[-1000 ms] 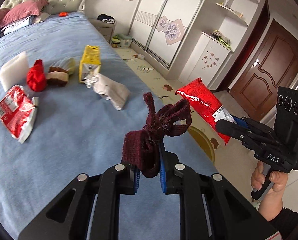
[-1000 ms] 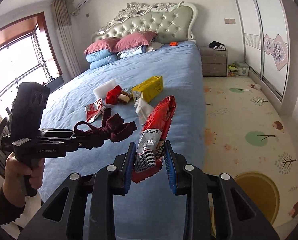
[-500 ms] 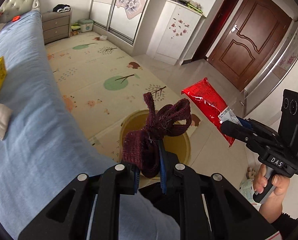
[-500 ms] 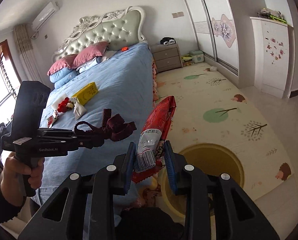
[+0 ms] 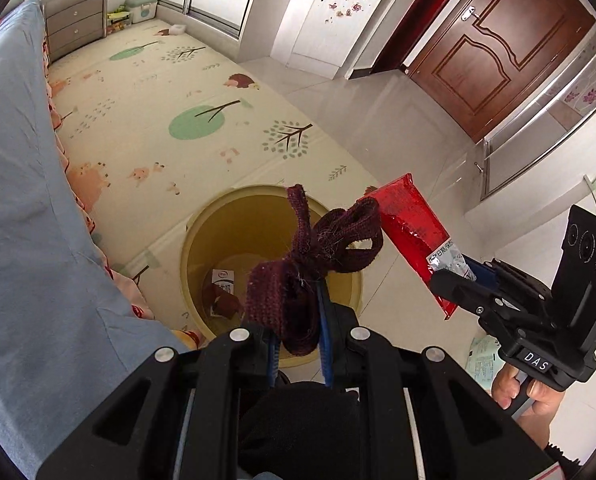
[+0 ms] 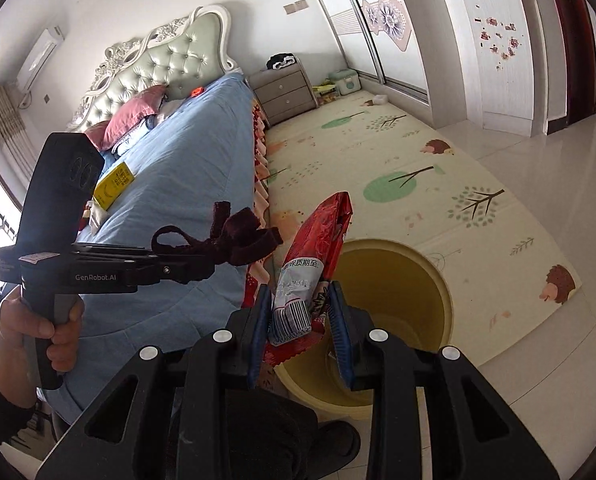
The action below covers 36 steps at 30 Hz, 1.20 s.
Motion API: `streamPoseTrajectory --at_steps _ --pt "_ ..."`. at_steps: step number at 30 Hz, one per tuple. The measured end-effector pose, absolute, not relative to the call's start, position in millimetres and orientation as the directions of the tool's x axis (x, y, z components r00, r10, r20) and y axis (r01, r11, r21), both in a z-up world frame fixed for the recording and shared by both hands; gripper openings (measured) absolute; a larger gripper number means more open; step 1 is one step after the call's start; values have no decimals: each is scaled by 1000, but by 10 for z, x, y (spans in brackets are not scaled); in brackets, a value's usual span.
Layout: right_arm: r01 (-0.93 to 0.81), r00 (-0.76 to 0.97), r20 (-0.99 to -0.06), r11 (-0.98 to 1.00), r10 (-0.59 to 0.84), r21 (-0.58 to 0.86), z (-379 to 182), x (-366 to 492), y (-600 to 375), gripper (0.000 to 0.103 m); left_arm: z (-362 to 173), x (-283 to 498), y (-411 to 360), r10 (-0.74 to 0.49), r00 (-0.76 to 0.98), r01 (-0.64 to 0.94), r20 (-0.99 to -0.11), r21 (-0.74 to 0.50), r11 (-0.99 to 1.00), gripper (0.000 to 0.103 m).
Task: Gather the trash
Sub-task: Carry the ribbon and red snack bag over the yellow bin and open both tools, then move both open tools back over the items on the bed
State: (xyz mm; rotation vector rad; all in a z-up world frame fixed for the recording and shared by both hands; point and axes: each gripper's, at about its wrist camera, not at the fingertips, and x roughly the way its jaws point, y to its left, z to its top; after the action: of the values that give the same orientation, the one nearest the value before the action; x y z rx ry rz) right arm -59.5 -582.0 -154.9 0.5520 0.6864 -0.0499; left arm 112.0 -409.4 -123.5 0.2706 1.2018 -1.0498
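Blue pads line the fingers of the left gripper (image 5: 298, 320), and they are clamped on a dark red knitted rag (image 5: 318, 256), whose knotted loops stick up and out past the tips. Directly below that rag, in the left wrist view, stands a yellow bin (image 5: 202, 240) on the floor, its mouth open upward; inside it lie a small white carton (image 5: 223, 280) and something brown (image 5: 226, 302) that is too small to make out. The right gripper (image 6: 300, 312) has its fingers pressed together on the printed silver end of a red snack wrapper (image 6: 318, 240), and the rest of the wrapper rises upright above the tips. In the right wrist view the wrapper hangs over the near rim of the same bin, which sits at the edge of a patterned play mat (image 6: 398, 168) with trees and hedgehogs. Each gripper is held by a hand: the left hand (image 6: 38, 328) grips its handle beside the bed (image 6: 170, 176), and the right hand (image 5: 526, 392) shows at the lower right of the left wrist view. On the blue bedcover lie a yellow box (image 6: 112, 184) and other bits partly hidden behind the left gripper. Beyond the mat are a grey nightstand (image 6: 284, 88), sliding wardrobe doors (image 6: 370, 28) and a brown door (image 5: 498, 48).
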Motion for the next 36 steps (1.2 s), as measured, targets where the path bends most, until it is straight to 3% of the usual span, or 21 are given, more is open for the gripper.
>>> streamPoseTrajectory --at_steps 17,18,19,21,26,31,36 --pt "279 703 -694 836 158 473 -2061 -285 -6119 32 -1669 1351 -4472 -437 -56 759 -897 -323 565 19" --pt "284 698 -700 838 152 465 -2091 -270 -6120 43 -1681 1372 -4473 -438 -55 757 -897 -323 568 34" --pt "291 697 -703 842 138 454 -2114 -265 -6116 50 -1694 1392 -4477 -431 -47 752 -901 -316 579 66" --pt "298 699 -705 849 117 436 -2140 -277 -6103 56 -1663 1383 -4468 -408 24 752 -913 -253 609 90" --pt "314 698 -706 833 122 455 -2217 -370 -6117 56 -1675 1353 -4494 -411 26 770 -911 -244 590 90" --pt "360 690 -714 801 117 479 -2297 -469 -6144 64 -1750 1353 -4515 -377 37 770 -926 -214 601 90" --pt "385 713 -694 772 99 506 -2337 -567 -6095 67 -1602 1385 -4419 -456 109 757 -883 -223 614 90"
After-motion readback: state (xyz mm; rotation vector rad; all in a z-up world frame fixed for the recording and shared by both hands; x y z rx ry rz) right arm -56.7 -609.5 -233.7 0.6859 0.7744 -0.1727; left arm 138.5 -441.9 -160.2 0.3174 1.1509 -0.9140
